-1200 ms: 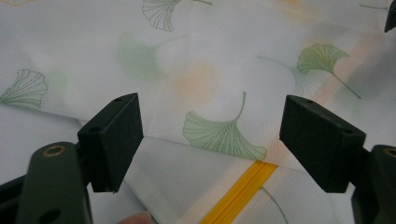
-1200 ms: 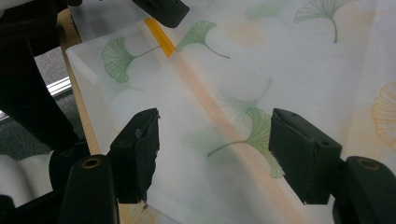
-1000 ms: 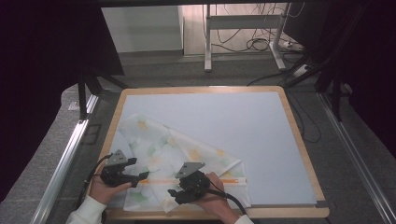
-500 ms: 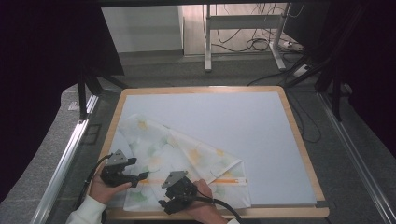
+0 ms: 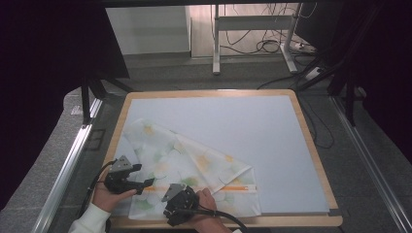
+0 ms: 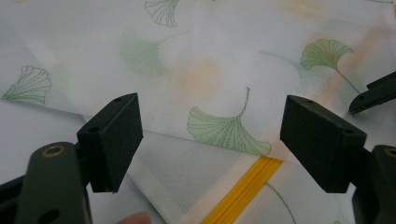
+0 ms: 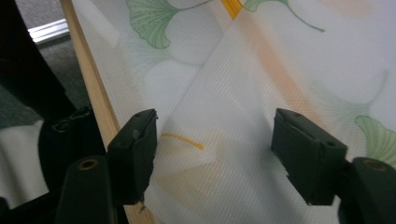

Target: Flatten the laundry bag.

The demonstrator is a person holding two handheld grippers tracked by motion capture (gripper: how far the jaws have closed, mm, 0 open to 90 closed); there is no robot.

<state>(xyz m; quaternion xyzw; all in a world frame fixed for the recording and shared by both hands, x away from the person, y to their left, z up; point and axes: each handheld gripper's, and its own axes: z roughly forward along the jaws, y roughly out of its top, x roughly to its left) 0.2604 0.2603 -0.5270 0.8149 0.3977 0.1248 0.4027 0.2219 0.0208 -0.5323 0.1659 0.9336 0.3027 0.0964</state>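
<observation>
Your left tongs (image 5: pixel 145 184) and right tongs (image 5: pixel 171 193) both stand wide, holding nothing, low over the ginkgo-print cloth (image 5: pixel 194 167), which lies partly folded on the counter (image 5: pixel 291 145) at its near left corner, an orange stripe (image 6: pixel 243 191) between them

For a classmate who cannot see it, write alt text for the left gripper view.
A white cloth printed with green fan-shaped leaves lies flat beneath the left tool, whose two black jaws stand wide apart above it. A yellow stripe runs along a folded edge near the bottom, and the tip of the other tool shows at right.
</observation>
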